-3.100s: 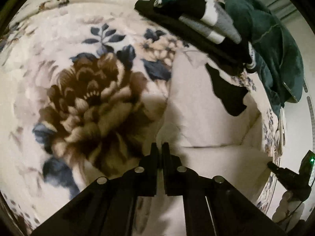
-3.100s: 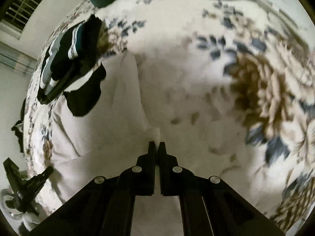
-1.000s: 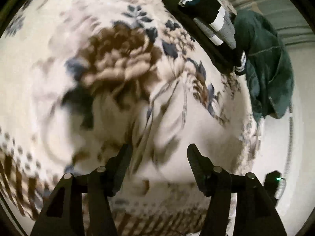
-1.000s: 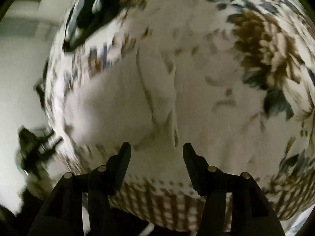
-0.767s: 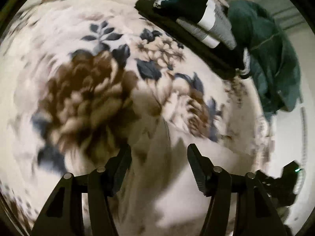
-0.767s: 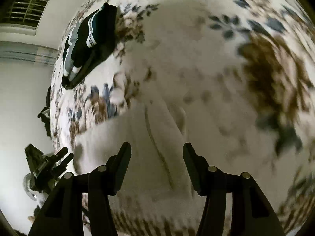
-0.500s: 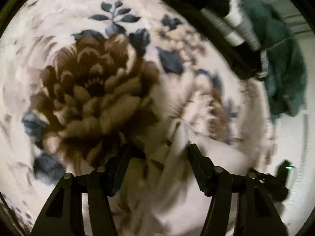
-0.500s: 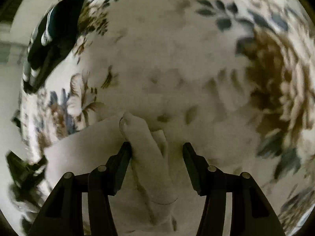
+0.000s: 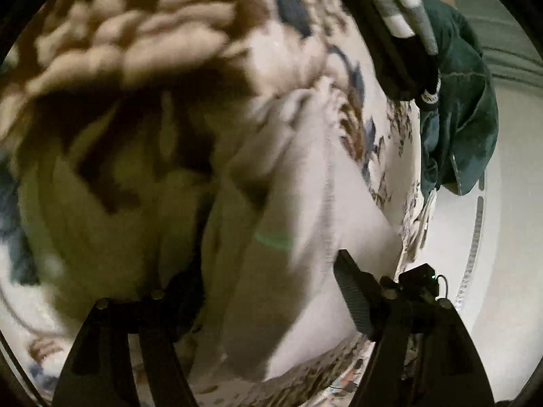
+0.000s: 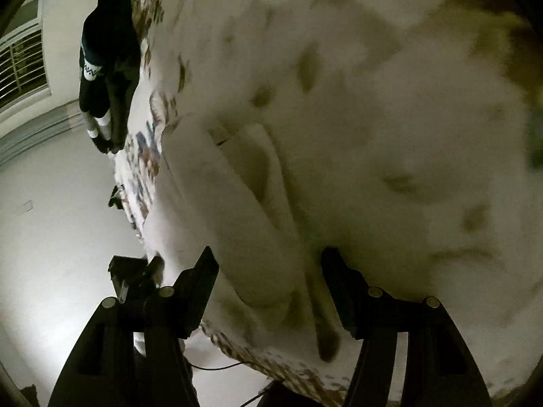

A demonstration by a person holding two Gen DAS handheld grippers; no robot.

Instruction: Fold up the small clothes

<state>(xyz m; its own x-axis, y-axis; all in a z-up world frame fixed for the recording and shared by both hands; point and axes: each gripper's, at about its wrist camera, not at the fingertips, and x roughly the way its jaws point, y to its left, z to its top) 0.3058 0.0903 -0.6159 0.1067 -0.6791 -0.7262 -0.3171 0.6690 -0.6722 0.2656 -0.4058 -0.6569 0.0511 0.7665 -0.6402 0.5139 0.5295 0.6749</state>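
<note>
A folded dark stack (image 9: 400, 30) already lies far ahead of the left gripper (image 9: 268, 288), so part of the work looks done — the pale garment (image 9: 288, 203) is a narrow folded strip and probably needs another fold. Both the left and right gripper (image 10: 268, 271) are spread wide, grasping nothing; the garment lies between each pair of fingers — whether touching, I cannot tell.

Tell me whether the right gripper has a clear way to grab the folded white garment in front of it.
Probably yes. The right gripper is open, and the white garment lies right between its fingers on the floral blanket, with nothing visibly covering it.
</note>
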